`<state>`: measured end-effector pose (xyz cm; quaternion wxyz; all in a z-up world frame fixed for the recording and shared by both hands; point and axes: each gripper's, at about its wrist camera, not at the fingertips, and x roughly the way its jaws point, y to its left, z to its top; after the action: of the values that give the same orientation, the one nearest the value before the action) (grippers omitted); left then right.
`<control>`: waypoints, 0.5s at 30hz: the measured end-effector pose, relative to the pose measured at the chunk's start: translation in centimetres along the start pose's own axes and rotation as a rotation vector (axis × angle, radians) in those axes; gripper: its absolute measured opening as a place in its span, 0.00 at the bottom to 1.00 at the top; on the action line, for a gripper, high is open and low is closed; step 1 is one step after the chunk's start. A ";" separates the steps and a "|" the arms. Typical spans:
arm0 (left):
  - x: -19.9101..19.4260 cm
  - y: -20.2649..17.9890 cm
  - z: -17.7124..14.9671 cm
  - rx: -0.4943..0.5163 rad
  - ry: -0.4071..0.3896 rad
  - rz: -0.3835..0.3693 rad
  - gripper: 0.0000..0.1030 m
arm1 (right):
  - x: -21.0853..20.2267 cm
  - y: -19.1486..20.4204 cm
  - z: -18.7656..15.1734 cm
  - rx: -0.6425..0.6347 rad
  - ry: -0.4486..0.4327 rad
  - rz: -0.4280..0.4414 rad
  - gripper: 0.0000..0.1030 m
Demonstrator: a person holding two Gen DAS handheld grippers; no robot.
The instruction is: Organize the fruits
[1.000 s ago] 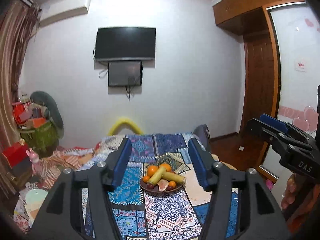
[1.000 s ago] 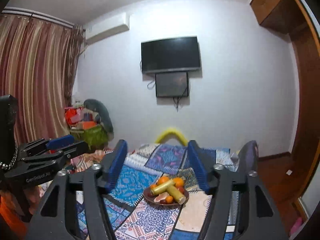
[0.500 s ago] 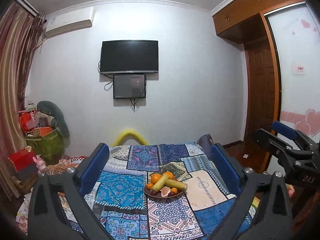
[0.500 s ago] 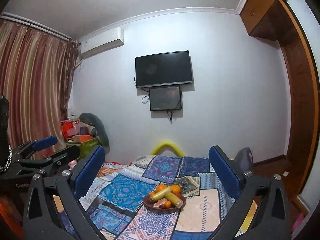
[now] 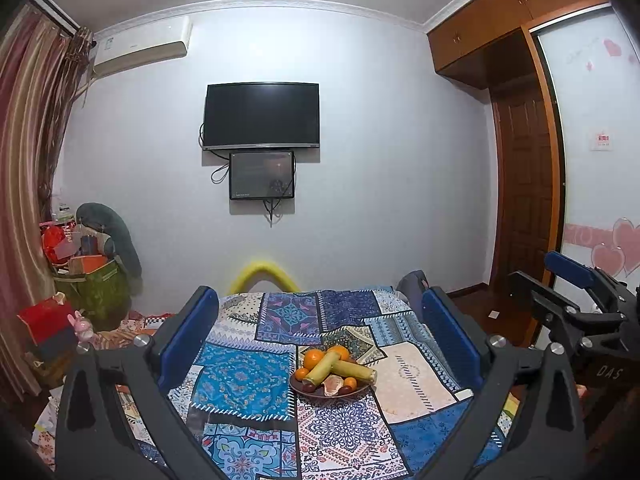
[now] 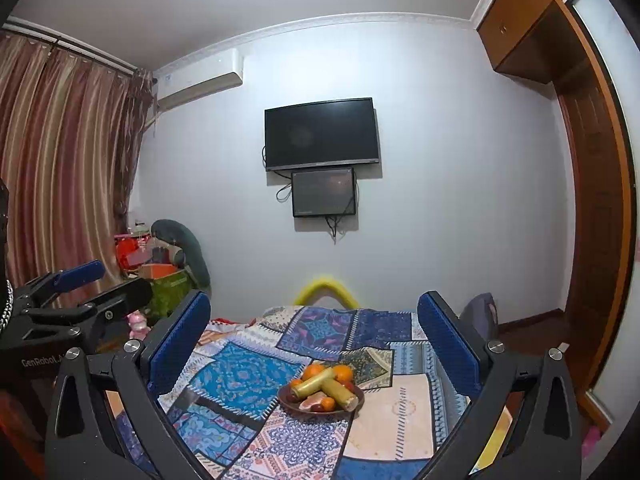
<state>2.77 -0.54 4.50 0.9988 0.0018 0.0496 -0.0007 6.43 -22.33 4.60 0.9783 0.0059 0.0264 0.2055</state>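
Both my claws spread wide and empty: left gripper (image 5: 320, 336), right gripper (image 6: 314, 340). All fruit I can see sits piled on the plate (image 5: 298, 387) mid-table, ahead of both. Could be sorted already or still awaiting sorting, so any approach should come in level over the cloth (image 5: 248, 380)

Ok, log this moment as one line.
left gripper: open, empty | right gripper: open, empty | plate: fruit piled, on patchwork cloth | untouched

Bare patchwork cloth (image 5: 240, 380) all round fruit plate (image 5: 298, 388), approach unobstructed.
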 end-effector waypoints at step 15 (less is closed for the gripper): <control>0.0 -0.4 -0.1 0.005 -0.004 -0.008 1.00 | -0.4 -0.2 -0.1 -0.004 0.015 -0.017 1.00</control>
<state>2.79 -0.96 4.37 0.9988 0.0043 0.0478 -0.0050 6.16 -22.68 4.47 0.9798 0.0022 0.0335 0.1973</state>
